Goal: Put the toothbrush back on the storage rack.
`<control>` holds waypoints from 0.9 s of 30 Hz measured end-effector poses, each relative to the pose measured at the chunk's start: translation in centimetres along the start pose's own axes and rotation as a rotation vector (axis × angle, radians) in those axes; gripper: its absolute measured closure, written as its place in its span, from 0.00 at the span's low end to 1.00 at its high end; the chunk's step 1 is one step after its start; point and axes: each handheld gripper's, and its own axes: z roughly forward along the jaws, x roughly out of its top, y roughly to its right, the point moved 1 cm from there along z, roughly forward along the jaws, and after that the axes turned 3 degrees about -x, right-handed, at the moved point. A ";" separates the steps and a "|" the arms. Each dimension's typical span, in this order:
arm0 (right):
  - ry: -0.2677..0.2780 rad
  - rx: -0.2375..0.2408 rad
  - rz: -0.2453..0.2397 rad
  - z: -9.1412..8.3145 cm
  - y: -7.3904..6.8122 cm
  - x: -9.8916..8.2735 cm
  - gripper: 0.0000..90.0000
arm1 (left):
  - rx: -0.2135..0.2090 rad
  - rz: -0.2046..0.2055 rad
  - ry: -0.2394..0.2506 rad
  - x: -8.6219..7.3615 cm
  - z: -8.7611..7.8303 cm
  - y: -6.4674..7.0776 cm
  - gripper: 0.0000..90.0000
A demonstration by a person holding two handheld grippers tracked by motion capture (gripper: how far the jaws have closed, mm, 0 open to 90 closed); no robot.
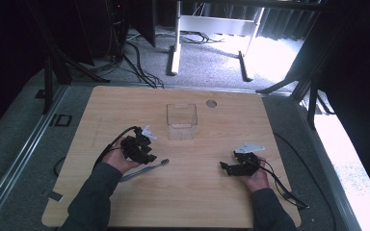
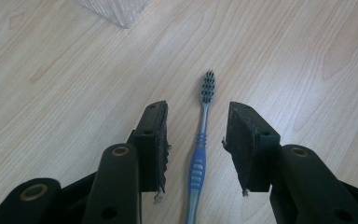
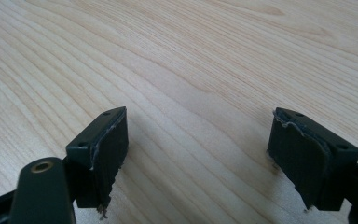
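Two fingers straddle toothbrush, no contact yet

Left gripper (image 2: 198,140) fingers (image 2: 154,140) spread either side of the toothbrush (image 2: 199,158) handle, pads clear of it. Brush lies flat on the worktop (image 2: 74,84), bristles pointing beyond the fingertips. Right gripper (image 3: 198,158) fingers spread, nothing between. Risk: thin handle may roll or pivot if one pad touches first.
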 end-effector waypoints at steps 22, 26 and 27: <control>0.000 0.000 -0.001 0.0 0.0 0.0 0.22 | -0.011 0.026 -0.077 0.2 1.3 0.5 0.72; 0.000 0.000 -0.001 0.0 0.0 0.0 0.22 | -0.013 0.034 -0.103 0.2 1.5 0.6 0.73; 0.000 0.000 -0.001 0.0 0.0 0.0 0.22 | -0.013 0.037 -0.108 0.2 1.5 0.5 0.73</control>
